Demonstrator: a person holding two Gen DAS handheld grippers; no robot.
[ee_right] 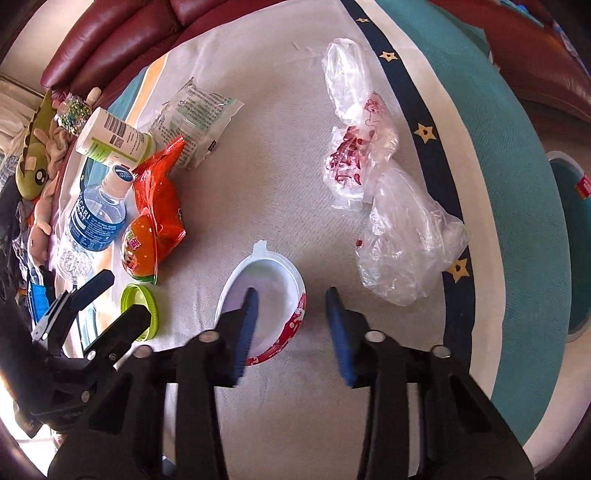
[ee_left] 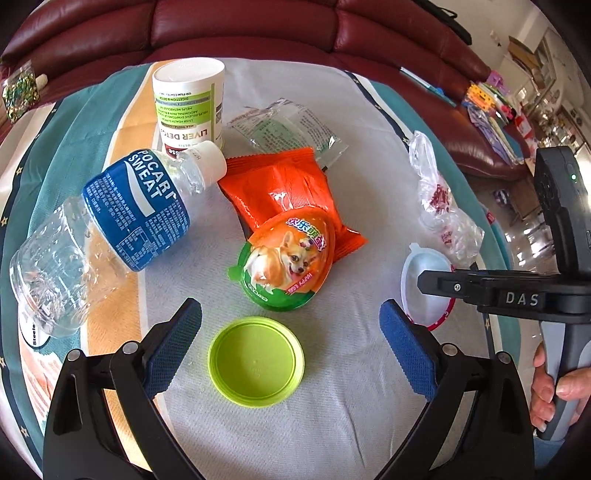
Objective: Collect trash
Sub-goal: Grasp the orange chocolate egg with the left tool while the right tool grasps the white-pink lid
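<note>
Trash lies on a cloth-covered table [ee_left: 332, 424]. My left gripper [ee_left: 291, 314] is open, with a green lid [ee_left: 256, 361] lying between its fingers. Beyond it are a dog-print egg shell [ee_left: 284, 262], an orange wrapper [ee_left: 284, 188], a Pocari Sweat bottle [ee_left: 110, 221], a white pill jar [ee_left: 189, 107] and a clear sachet [ee_left: 288, 125]. My right gripper [ee_right: 291, 314] is open over a white egg-shaped half shell [ee_right: 273, 280], its left finger above the shell's inside. A crumpled clear plastic bag [ee_right: 388, 199] lies to the right.
A dark red leather sofa [ee_left: 258, 29] curves behind the table. Soft toys [ee_right: 33, 162] lie at the table's left edge. The right gripper's body [ee_left: 517, 291] shows at the right in the left wrist view. The table edge [ee_right: 517, 184] runs along the right.
</note>
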